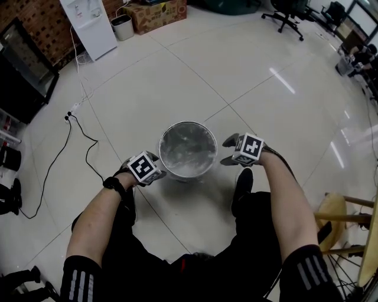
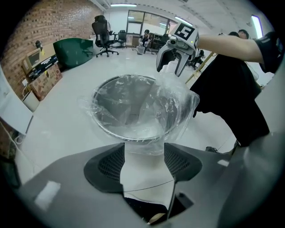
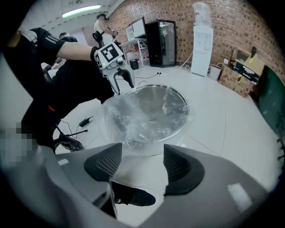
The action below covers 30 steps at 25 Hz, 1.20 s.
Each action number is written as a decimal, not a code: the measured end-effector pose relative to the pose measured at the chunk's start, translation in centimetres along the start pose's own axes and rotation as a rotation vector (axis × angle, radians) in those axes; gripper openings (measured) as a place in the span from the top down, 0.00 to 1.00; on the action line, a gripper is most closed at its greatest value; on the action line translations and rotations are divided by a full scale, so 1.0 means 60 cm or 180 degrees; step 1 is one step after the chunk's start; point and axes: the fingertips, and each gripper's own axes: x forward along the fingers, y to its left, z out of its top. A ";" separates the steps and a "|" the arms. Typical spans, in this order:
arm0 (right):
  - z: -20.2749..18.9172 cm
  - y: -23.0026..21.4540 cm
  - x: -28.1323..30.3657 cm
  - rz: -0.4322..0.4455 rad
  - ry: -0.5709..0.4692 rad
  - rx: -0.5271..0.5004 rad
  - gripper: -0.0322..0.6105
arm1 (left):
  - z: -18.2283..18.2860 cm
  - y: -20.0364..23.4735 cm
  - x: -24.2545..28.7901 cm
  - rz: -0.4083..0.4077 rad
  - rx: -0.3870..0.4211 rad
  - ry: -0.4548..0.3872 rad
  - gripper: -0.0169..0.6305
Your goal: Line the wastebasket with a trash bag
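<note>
Left tongs (image 2: 143, 164) and right tongs (image 3: 142, 162) wide open, empty. Trash bag (image 2: 178, 101) already inside wastebasket (image 1: 188, 123), edge draped over rim; probably only smoothing left.

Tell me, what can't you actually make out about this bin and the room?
Wastebasket base: head view looks straight down; each gripper's own body covers it in its view.
Trash bag bottom: glare and wrinkles in both gripper views.
Stool: cut off by head view's right edge.
Cardboard box print: too small, head view.
</note>
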 end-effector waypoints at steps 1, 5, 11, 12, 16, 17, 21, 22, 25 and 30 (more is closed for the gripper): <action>-0.002 -0.002 0.011 -0.0020 -0.0015 0.0059 0.48 | 0.002 -0.002 0.007 -0.0013 -0.0023 -0.0027 0.54; 0.009 -0.012 0.043 -0.0035 -0.0186 0.0401 0.47 | -0.005 0.015 0.024 0.0090 -0.0205 -0.0045 0.54; 0.003 -0.009 0.064 0.0158 -0.0234 0.0555 0.42 | -0.023 0.025 0.061 0.0140 -0.0254 0.0002 0.51; -0.001 -0.004 0.070 0.0189 -0.0196 0.0513 0.41 | -0.028 0.029 0.068 0.0163 -0.0256 0.0038 0.51; -0.014 -0.003 0.104 0.0162 -0.0057 0.0374 0.40 | -0.034 0.051 0.082 0.0288 -0.0123 0.0116 0.50; -0.018 -0.008 0.110 0.0126 -0.0055 0.0381 0.40 | -0.033 0.050 0.085 0.0285 -0.0110 0.0122 0.50; -0.027 -0.013 0.136 0.0084 -0.0055 0.0429 0.40 | -0.038 0.050 0.100 0.0295 -0.0123 0.0118 0.50; -0.028 -0.013 0.143 0.0092 -0.0056 0.0451 0.40 | -0.041 0.052 0.104 0.0308 -0.0129 0.0117 0.50; -0.040 -0.013 0.164 0.0126 -0.0026 0.0594 0.40 | -0.048 0.055 0.119 0.0309 -0.0178 0.0125 0.50; -0.050 -0.013 0.191 0.0108 0.0062 0.0696 0.40 | -0.060 0.058 0.138 0.0279 -0.0253 0.0195 0.50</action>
